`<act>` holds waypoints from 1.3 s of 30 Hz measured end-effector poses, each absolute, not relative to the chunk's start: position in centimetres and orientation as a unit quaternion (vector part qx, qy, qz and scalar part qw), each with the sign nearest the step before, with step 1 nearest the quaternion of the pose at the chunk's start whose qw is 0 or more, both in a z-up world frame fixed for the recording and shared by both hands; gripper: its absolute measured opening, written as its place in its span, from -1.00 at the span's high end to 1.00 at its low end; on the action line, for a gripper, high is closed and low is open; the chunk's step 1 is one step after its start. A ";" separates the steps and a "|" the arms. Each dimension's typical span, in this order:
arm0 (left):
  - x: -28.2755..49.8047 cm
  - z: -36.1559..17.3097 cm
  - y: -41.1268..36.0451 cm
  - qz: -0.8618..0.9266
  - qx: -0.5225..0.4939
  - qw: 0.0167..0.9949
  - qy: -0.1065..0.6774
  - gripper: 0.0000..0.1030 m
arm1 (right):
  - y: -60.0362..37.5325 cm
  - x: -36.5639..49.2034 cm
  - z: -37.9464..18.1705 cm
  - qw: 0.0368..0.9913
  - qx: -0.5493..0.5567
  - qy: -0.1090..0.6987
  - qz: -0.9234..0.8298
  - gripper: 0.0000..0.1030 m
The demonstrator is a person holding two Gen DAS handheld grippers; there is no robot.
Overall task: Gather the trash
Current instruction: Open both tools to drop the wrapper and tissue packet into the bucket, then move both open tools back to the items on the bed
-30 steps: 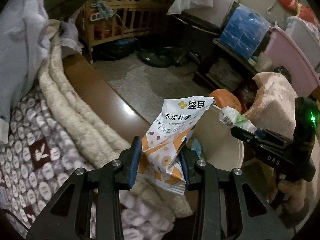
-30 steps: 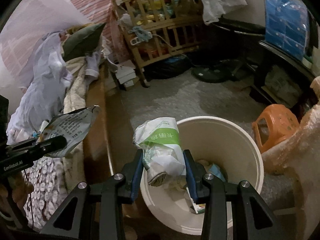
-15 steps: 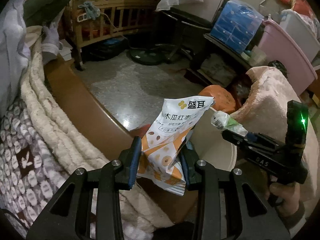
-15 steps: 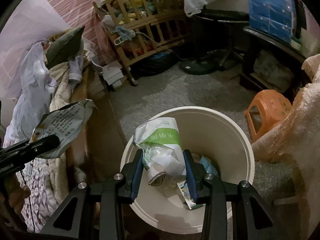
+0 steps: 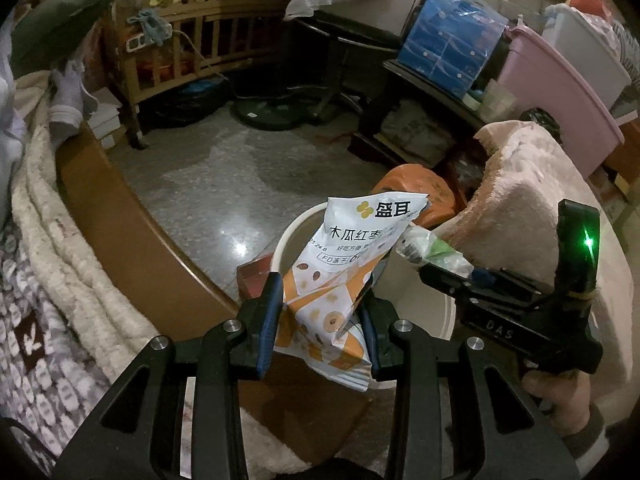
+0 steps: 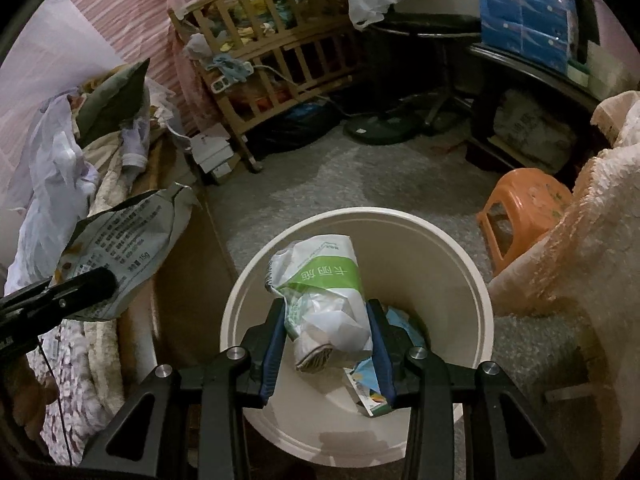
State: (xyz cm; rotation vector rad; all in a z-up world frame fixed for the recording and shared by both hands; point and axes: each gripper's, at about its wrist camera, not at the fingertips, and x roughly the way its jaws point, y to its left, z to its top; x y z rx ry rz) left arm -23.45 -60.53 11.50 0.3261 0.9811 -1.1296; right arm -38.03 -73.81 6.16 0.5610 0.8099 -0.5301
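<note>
Right tool [image 6: 326,354] clamped on crumpled green-and-white wrapper [image 6: 326,298], poised right over open cream bin [image 6: 478,280] for dropping in; left tool [image 5: 320,320] gripping orange-and-white snack bag [image 5: 348,264], held near bin's left rim, evidently next for disposal

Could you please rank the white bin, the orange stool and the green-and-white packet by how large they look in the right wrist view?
1. white bin
2. and 3. green-and-white packet and orange stool look alike; the packet, held in the right gripper, is nearer the camera.
</note>
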 end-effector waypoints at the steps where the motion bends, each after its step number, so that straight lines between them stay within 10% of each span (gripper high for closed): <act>1: -23.4 11.5 -60.6 -0.512 0.147 0.720 0.445 0.36 | -73.9 -38.1 6.1 0.847 0.267 0.384 -0.253 0.27; 9: -23.2 10.6 -61.2 -0.524 0.135 0.704 0.461 0.26 | -74.3 -38.3 5.9 0.840 0.270 0.385 -0.272 -0.09; 12: -23.0 10.7 -60.9 -0.526 0.130 0.702 0.462 -0.12 | -74.4 -38.4 6.1 0.838 0.275 0.381 -0.276 -0.17; 39: -17.3 11.5 -48.9 -0.385 0.128 0.799 0.444 -0.13 | -65.0 -29.9 9.4 0.876 0.205 0.402 -0.169 -0.21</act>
